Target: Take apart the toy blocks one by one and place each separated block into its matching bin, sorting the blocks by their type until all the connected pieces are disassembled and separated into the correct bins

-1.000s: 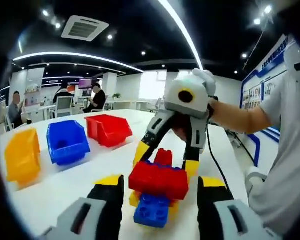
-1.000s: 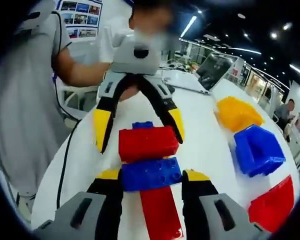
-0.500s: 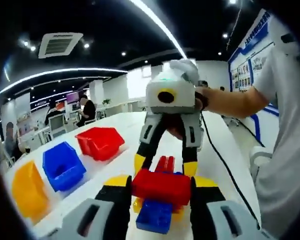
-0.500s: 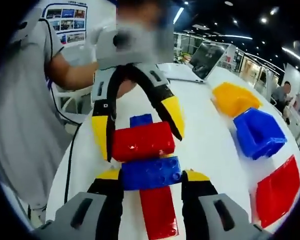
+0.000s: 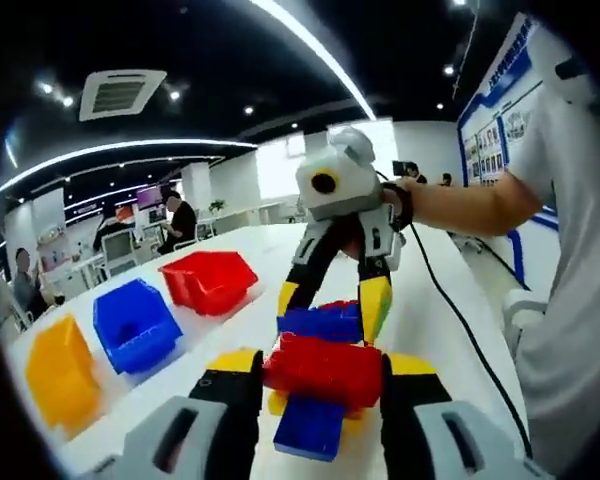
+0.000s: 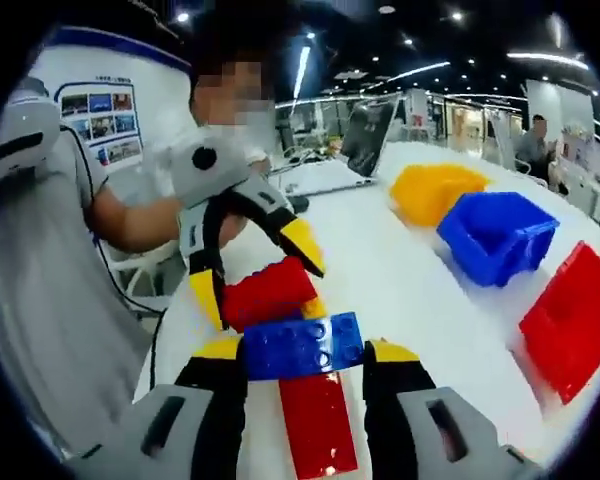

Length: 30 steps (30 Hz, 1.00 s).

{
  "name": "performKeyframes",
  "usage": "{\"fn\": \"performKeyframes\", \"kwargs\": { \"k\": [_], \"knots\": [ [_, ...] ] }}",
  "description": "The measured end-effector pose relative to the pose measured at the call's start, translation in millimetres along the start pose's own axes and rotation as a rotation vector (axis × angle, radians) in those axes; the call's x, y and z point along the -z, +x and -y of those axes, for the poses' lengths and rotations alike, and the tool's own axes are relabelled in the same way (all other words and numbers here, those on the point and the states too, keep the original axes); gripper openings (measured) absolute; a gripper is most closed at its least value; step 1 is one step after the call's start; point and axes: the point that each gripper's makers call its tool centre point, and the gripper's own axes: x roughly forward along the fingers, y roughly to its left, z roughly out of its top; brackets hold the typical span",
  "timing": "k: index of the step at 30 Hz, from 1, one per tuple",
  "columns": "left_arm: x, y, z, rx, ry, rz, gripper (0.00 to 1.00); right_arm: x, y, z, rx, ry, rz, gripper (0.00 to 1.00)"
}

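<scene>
Each gripper (image 5: 318, 375) is grey with black, yellow-tipped jaws; person wears grey sleeves (image 6: 40, 260).

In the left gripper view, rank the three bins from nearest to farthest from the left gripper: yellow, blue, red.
1. yellow bin, far left of the view, closest to the left gripper.
2. blue bin, next along the table, left of centre.
3. red bin, farthest back, towards the middle.
</scene>
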Motion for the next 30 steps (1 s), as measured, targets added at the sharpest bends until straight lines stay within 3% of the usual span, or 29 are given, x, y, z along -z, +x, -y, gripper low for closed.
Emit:
{"fn": "performKeyframes", "kwargs": {
  "k": [5,9,12,14,17,20,22,26,27,28,29,30],
  "knots": [
    [3.8,5.9,-7.3,0.007,-0.094,0.011,0.49,-20.6,-15.3,0.1,-0.031,0.159,0.176,0.46],
    [9.0,12.2,-8.8,0.001,-0.120,-0.008,0.58,-26.2,-20.9,8.6,-0.029,0.310,0.271,0.46],
    [-0.3,11.7,-11.1,-0.007,-0.171,0.030,0.63,-31.4,-24.8,14.1,-0.038,0.436,0.350,0.46],
    [-13.6,7.5,-13.9,-0.002,-0.225,0.086,0.65,-36.7,-28.3,14.6,-0.052,0.486,0.397,0.46],
    [-42.3,-2.0,-21.3,0.005,-0.320,0.204,0.67,-47.6,-33.1,11.2,-0.076,0.519,0.457,0.46],
    [-72.9,-4.8,-17.9,0.043,-0.375,0.292,0.66,-73.4,-39.1,3.5,-0.122,0.528,0.562,0.46],
    [-83.6,0.0,-11.8,0.070,-0.404,0.291,0.57,-88.2,-39.6,-1.8,-0.143,0.513,0.616,0.46],
    [-85.2,14.4,-10.6,0.065,-0.480,0.267,0.41,-105.8,-37.1,-18.3,-0.210,0.472,0.672,0.46],
    [-87.2,15.5,-10.4,0.074,-0.506,0.284,0.40,-105.8,-36.4,-15.1,-0.185,0.454,0.680,0.46],
    [-85.2,16.0,-11.4,0.074,-0.500,0.278,0.39,-105.6,-36.3,-15.0,-0.187,0.462,0.680,0.46],
    [-83.6,15.8,-11.5,0.065,-0.488,0.278,0.33,-101.1,-34.7,-7.7,-0.140,0.457,0.669,0.46],
    [-82.2,14.9,-12.4,0.049,-0.418,0.276,0.31,-100.3,-33.0,-8.4,-0.142,0.458,0.670,0.47]
  ]
}}
